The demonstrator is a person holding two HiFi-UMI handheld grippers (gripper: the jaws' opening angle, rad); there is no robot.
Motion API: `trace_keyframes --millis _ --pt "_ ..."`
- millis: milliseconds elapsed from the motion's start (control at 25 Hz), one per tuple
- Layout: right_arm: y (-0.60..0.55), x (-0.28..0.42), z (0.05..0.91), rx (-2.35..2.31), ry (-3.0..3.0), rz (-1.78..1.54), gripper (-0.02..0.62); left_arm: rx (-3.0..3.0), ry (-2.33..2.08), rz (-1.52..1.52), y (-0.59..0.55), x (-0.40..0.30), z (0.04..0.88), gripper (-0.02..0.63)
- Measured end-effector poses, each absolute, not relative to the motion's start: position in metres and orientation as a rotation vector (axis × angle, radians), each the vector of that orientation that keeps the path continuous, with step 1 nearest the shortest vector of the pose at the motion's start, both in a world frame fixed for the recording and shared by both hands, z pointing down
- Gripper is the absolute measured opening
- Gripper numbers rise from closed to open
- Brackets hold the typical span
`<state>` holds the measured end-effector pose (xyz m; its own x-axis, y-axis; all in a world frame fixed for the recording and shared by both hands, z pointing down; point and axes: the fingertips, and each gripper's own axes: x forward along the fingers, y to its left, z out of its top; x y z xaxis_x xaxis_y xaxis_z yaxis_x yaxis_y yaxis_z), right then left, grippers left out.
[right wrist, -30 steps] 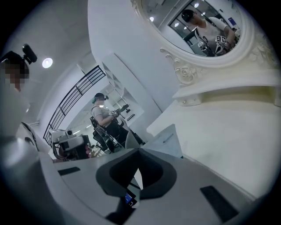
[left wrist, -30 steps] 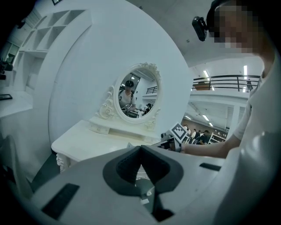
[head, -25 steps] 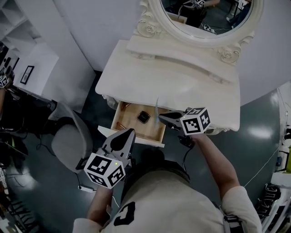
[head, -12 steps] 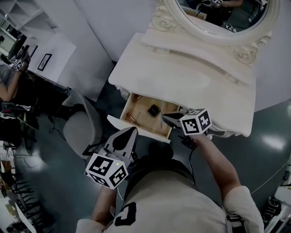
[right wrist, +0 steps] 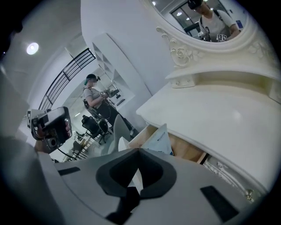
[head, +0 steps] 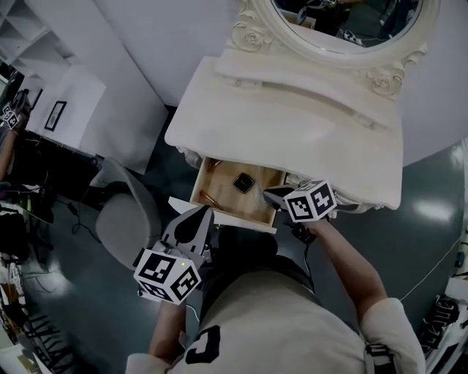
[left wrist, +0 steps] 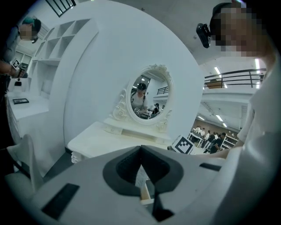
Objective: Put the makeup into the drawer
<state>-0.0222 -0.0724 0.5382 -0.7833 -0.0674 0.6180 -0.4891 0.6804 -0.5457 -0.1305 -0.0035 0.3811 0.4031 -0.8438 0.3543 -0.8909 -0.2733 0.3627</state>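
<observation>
A white vanity table (head: 292,124) has its wooden drawer (head: 223,213) pulled out. Inside lie a dark square compact (head: 243,182) and a small copper-coloured item (head: 208,197). My right gripper (head: 269,194) hovers at the drawer's right end, shut on a thin pale packet (right wrist: 159,139) that juts out beyond its tips (right wrist: 139,151) over the open drawer (right wrist: 184,151). In the head view the packet is hard to make out. My left gripper (head: 196,214) hangs in front of the drawer's front panel with its jaws together and nothing in them (left wrist: 140,149).
An oval mirror (head: 351,22) in a carved frame stands at the back of the vanity. A grey chair (head: 121,219) sits left of the drawer. White shelving (left wrist: 57,39) and a person with grippers (right wrist: 94,99) are further left. The floor is dark.
My right gripper has sunk with the packet, from above the drawer's edge down to its right end. The left gripper has shifted only slightly. The head view has swung about.
</observation>
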Motion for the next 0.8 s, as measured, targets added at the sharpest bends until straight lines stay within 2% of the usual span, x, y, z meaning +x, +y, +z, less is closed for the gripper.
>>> trace_keyframes --millis 320,800 --pt "-0.093 -0.066 0.604 0.594 -2.130 0.771 0.025 2.214 -1.336 0.125 -0.035 -0.189 0.390 0.055" --pt "-0.083 -0.159 0.669 0.446 -2.002 0.428 0.025 2.187 -1.294 0.167 -0.044 -0.262 0.411 0.055"
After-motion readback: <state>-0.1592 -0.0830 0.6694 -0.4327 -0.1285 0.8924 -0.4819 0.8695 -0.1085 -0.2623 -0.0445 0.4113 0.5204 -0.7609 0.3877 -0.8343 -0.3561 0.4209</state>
